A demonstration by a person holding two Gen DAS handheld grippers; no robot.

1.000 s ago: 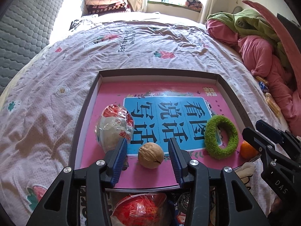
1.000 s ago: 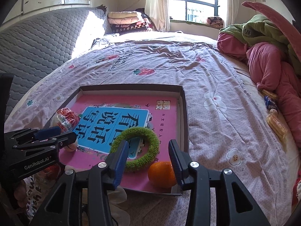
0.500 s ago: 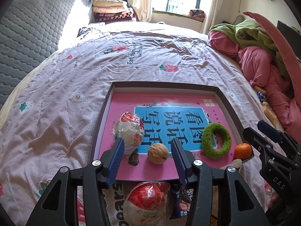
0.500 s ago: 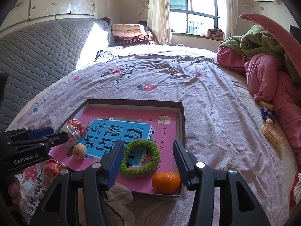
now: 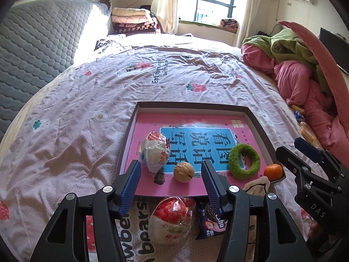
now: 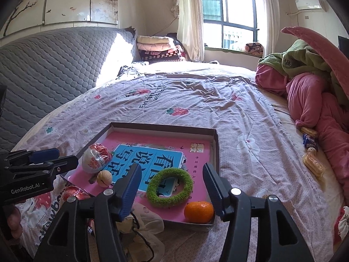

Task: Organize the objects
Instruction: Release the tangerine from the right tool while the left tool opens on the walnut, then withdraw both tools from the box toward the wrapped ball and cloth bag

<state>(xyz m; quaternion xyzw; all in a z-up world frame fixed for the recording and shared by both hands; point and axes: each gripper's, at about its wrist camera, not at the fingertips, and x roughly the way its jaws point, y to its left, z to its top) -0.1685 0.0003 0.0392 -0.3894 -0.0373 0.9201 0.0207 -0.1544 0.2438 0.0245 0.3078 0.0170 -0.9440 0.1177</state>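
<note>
Both grippers have backed up and away from the shallow box (image 5: 128,139) on the bed (image 5: 65,113) since a second ago, and their jaws are opening with nothing between them. The left gripper (image 5: 171,180) then framed the walnut (image 5: 183,168) closely; now the nut lies free on the pink book cover (image 5: 196,122), at about 6 o'clock in the box, just beside the wrapped red-and-white snack (image 5: 157,150) at its 10 o'clock. The right gripper (image 6: 171,182) has likewise let go of the orange (image 6: 199,211), which rests in the near right corner, at 5 o'clock from the green fuzzy ring (image 6: 169,187). I judge this to mean both items are now placed and released, so that pair of placements is finished. Outside the box, at its 6 o'clock edge, a second wrapped snack (image 5: 173,218) and a blue packet (image 5: 210,223) lie on the bedding and probably come next.
</note>
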